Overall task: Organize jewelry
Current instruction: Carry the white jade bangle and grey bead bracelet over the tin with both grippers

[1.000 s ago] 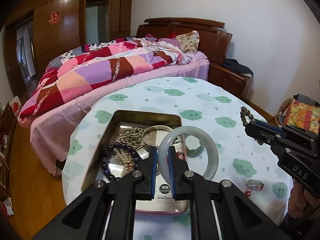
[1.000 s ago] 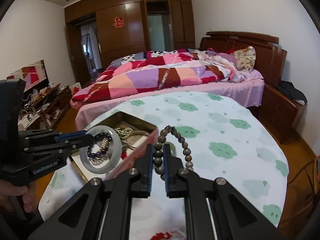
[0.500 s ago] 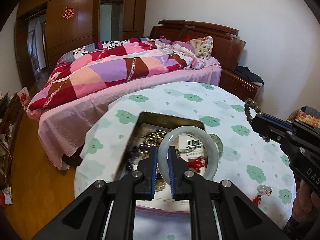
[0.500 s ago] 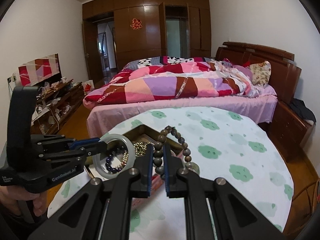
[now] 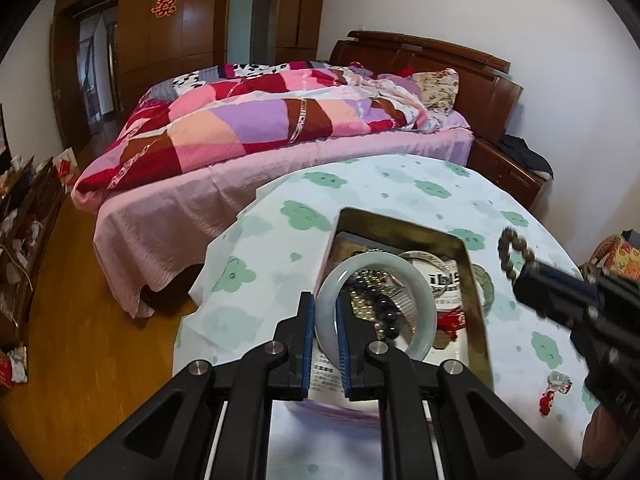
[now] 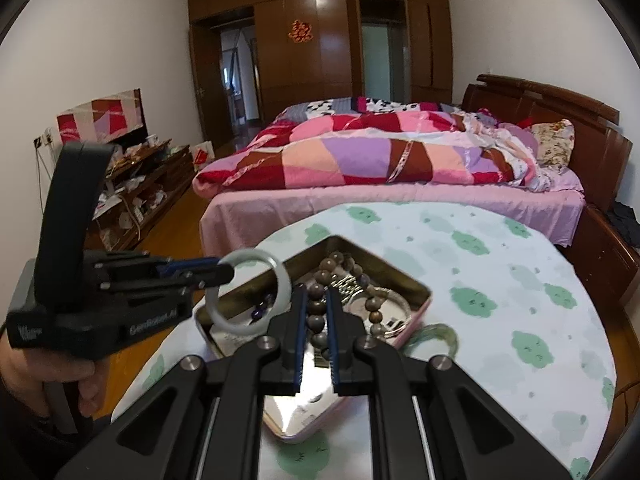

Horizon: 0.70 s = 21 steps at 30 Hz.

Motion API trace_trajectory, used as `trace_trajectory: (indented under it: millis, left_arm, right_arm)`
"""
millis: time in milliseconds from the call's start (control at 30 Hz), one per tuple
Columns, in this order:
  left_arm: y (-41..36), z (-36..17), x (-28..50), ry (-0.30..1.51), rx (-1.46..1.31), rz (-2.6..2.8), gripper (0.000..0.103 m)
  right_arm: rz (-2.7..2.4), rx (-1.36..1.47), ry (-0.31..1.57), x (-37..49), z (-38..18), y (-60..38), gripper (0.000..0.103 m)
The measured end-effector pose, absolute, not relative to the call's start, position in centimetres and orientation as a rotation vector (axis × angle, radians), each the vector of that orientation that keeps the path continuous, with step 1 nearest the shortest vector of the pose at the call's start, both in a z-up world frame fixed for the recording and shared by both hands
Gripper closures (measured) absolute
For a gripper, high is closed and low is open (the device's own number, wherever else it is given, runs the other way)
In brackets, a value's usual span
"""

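My left claw (image 5: 324,312) pinches the pale jade bangle (image 5: 374,306) above the tin (image 5: 474,300), my right claw (image 6: 316,312) clamping the wooden bead bracelet (image 6: 320,280).

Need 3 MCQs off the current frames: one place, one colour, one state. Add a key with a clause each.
1. Where is the dark green bangle?
A. inside the tin
B. on the tablecloth beside the tin
C. on the bed

2. What colour is the bangle in the left gripper?
A. pale whitish green
B. red
C. gold

3. What state is the right gripper in?
A. open and empty
B. shut on the brown bead bracelet
C. shut on the tin's rim

Key
1. B: it lies on the cloud-print tablecloth just outside the open tin.
2. A: the pale bangle reads whitish green in both views.
3. B: the jaws pinch the brown bead bracelet, which loops up above the tin.
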<state>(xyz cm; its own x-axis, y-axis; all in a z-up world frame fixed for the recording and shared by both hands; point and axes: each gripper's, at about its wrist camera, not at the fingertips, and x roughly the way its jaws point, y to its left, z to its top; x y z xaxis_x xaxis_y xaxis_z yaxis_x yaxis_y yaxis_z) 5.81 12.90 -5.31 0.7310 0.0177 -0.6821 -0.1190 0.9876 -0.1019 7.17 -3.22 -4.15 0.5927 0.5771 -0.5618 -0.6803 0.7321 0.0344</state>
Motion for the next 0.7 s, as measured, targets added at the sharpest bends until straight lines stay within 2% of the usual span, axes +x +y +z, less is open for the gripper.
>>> trace_trajectory:
  millis: [700]
  left_arm:
    - [11.4,-7.8,6.8,0.816,-0.126,0.024,0.093]
  right_arm:
    - [0.766,-0.227,0.69,7.2,-7.9,-1.5,0.091]
